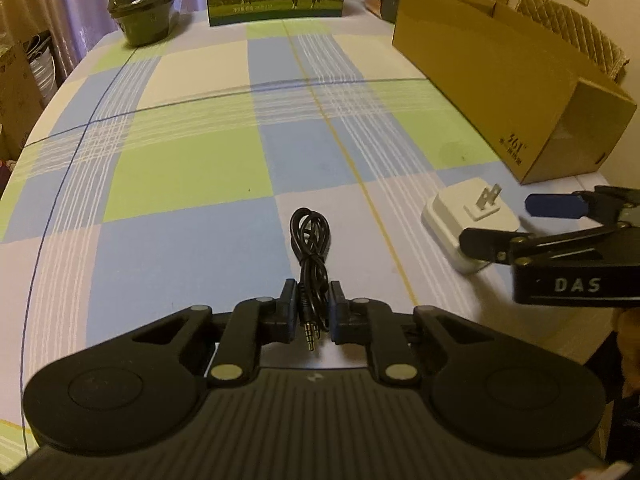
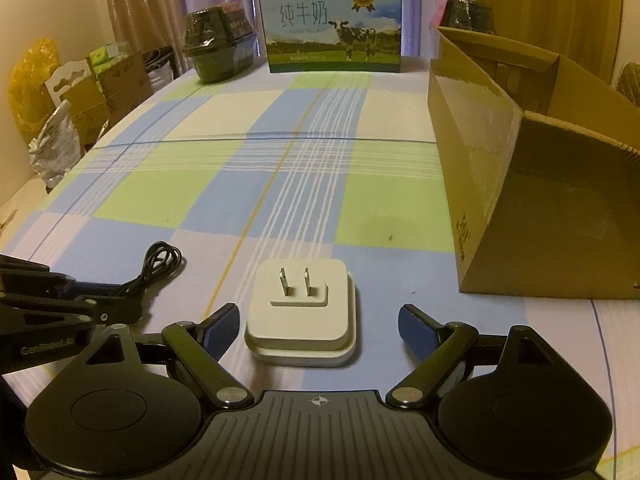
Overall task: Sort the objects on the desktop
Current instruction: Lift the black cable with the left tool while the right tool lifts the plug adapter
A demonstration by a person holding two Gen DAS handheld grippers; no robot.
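The left gripper [image 1: 313,312] is pinching the coiled audio cable [image 1: 310,240] by its plug end, while the right gripper [image 2: 318,330] is spreading wide around the prongs-up white charger [image 2: 302,312], apparently lining up a grasp.

Left gripper [image 1: 313,312] closed, right gripper [image 2: 319,330] spread

Both units are matte black plastic: ribbed centre housing with a small white crosshair mark, a round disc-topped hub on each side, and angled linkage arms with silver pivot pins. The left gripper [image 1: 313,309] and right gripper [image 2: 319,334] have black fingers faced with blue pads [image 2: 416,334]. The right unit's side reads "DAS" in pale letters, with small screws on its linkage.
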